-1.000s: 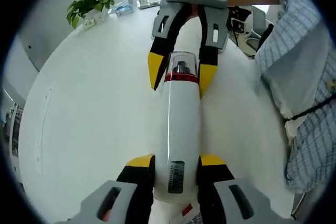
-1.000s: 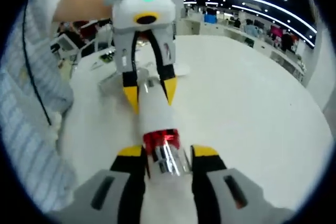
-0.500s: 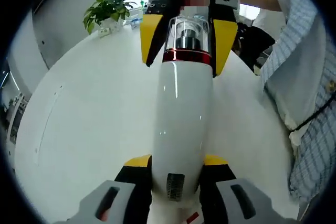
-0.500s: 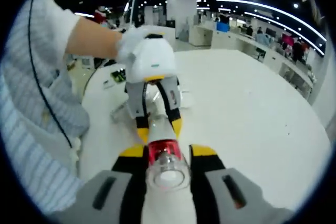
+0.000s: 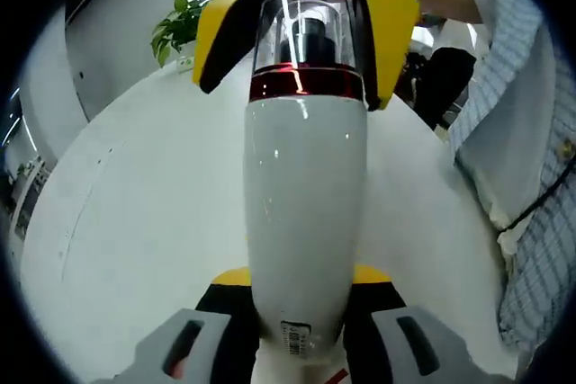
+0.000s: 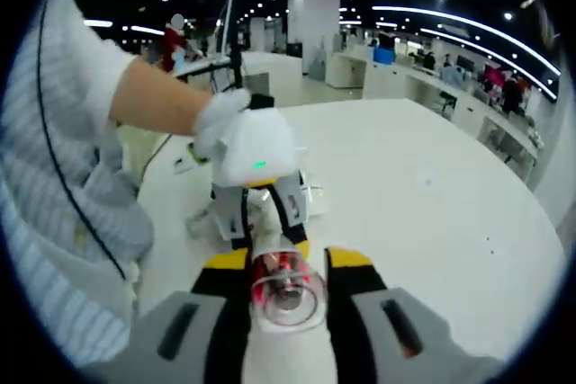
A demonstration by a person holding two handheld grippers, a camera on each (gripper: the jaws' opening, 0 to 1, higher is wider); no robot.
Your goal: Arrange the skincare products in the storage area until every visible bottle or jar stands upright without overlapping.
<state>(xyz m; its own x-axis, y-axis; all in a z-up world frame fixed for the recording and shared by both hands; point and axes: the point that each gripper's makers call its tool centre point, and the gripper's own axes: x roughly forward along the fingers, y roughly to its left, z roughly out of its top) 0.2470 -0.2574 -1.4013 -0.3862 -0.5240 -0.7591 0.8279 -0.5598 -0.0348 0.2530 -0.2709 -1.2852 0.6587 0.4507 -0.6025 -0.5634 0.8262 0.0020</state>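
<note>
A tall white bottle (image 5: pixel 306 195) with a red band and a clear cap (image 5: pixel 301 29) is held over the white round table (image 5: pixel 126 222). My left gripper (image 5: pixel 301 278) is shut on its base end, with a yellow-tipped jaw on each side. My right gripper (image 5: pixel 306 24) comes in from the top of the left gripper view, shut around the cap end. In the right gripper view the clear cap (image 6: pixel 286 290) sits between my right gripper (image 6: pixel 288 263) jaws. Beyond it, a gloved hand (image 6: pixel 220 114) holds the left gripper (image 6: pixel 270 240) on the bottle.
A potted green plant (image 5: pixel 175 29) stands at the table's far edge. A person's striped shirt (image 5: pixel 540 177) fills the right side of the left gripper view. Small items (image 6: pixel 193 164) lie on the table behind the left gripper. Office desks (image 6: pixel 432 78) stand beyond.
The bottle has tipped so its cap end now looms nearer to the left camera. In the right gripper view the cap points more at the lens. Both grippers stay shut on it.
</note>
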